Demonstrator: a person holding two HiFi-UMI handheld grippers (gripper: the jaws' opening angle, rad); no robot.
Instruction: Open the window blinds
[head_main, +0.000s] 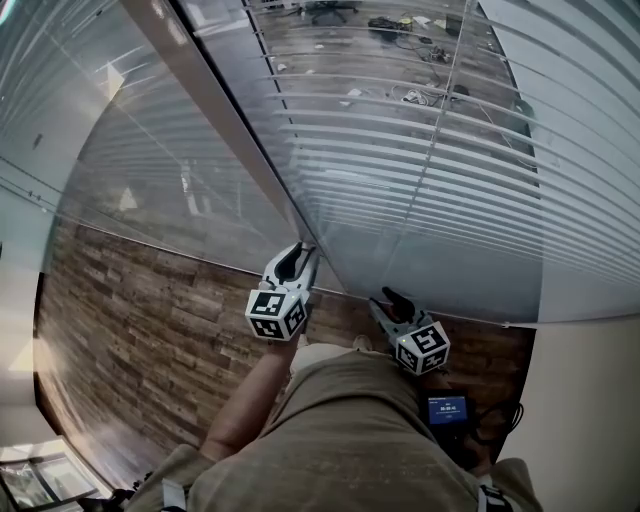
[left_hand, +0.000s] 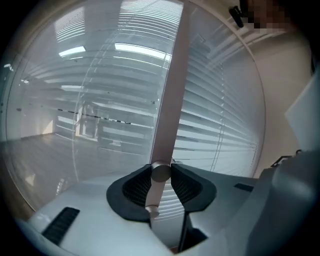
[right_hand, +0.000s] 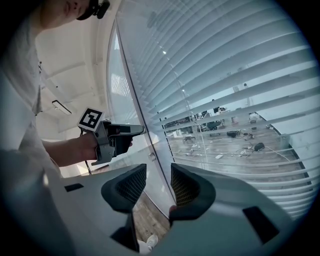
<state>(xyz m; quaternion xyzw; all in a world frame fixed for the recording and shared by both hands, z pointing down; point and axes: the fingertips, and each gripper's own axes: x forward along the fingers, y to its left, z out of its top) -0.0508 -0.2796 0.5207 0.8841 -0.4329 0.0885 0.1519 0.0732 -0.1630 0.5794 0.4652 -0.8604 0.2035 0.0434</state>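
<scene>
Window blinds (head_main: 430, 150) beside glass wall (head_main: 160, 190), wood-plank floor (head_main: 130, 330) below.

Left gripper (left_hand: 161, 175) jaws clamped — right gripper (right_hand: 152, 185) jaws apart.

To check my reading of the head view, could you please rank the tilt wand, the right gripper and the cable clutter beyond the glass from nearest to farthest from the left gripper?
1. Tilt wand: between the left gripper's jaws.
2. Right gripper: just to its right.
3. Cable clutter: top of view, behind the slats.
</scene>
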